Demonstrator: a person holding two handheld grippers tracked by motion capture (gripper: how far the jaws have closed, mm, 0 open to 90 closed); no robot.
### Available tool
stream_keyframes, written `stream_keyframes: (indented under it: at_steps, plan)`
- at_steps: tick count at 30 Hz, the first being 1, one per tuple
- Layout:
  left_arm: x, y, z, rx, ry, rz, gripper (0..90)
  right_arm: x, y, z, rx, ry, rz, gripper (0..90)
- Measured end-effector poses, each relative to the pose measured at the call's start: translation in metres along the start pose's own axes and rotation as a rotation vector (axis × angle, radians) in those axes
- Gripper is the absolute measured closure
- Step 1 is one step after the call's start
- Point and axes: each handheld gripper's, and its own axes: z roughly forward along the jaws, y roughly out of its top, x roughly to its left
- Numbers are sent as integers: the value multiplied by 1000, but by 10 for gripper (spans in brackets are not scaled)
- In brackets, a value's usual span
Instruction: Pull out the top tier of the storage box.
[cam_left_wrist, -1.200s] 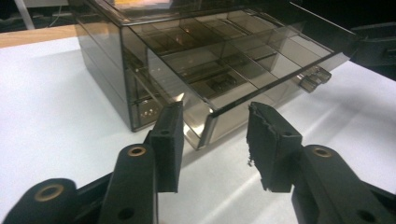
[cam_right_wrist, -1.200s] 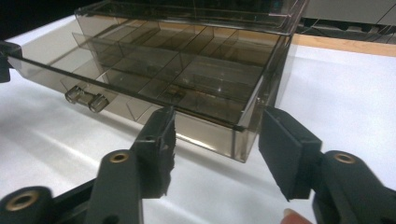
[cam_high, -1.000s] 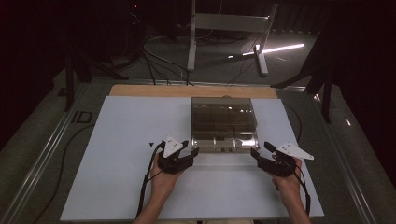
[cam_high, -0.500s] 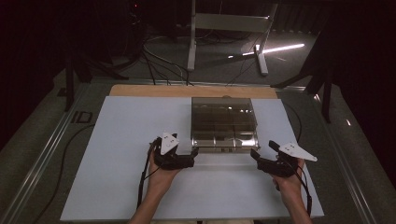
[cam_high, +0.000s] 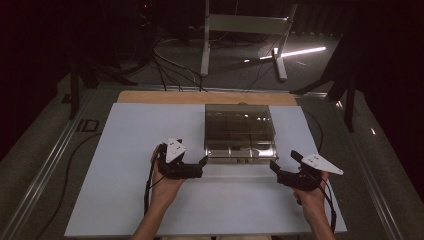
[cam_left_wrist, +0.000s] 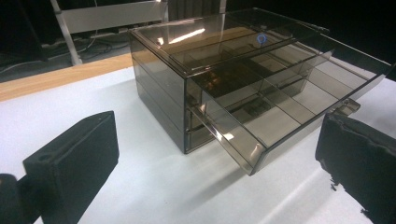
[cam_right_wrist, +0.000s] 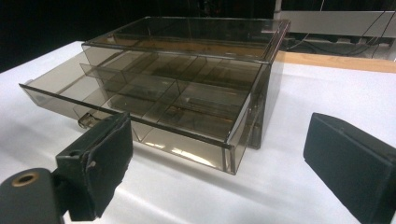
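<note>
Left tool (cam_high: 202, 161) swung right toward the smoked clear-plastic drawer box (cam_high: 240, 129); top drawer (cam_left_wrist: 280, 112) open. Both tools spread, empty; right tool (cam_high: 275, 167) steady. Likely closing next.

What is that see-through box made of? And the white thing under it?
The box looks like smoky clear plastic: glossy, with light glints, and you can see its dividers through the walls. The white sheet under it looks matte, maybe paper or plastic board; hard to tell.
</note>
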Motion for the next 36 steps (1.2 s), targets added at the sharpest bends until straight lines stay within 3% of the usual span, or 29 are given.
stream_keyframes:
  at_steps: [15,21,26,36]
  plan:
    - [11,10,-11,-10,-3,19,7,-2,0,-8,-31,2,5,78]
    - [20,11,-20,-2,7,34,7,-2,0,-9,-38,8,5,79]
    - [33,10,-28,-9,23,18,7,-2,0,-11,-45,7,6,79]
    - [48,8,-35,11,48,18,7,-2,-1,-12,-50,7,8,79]
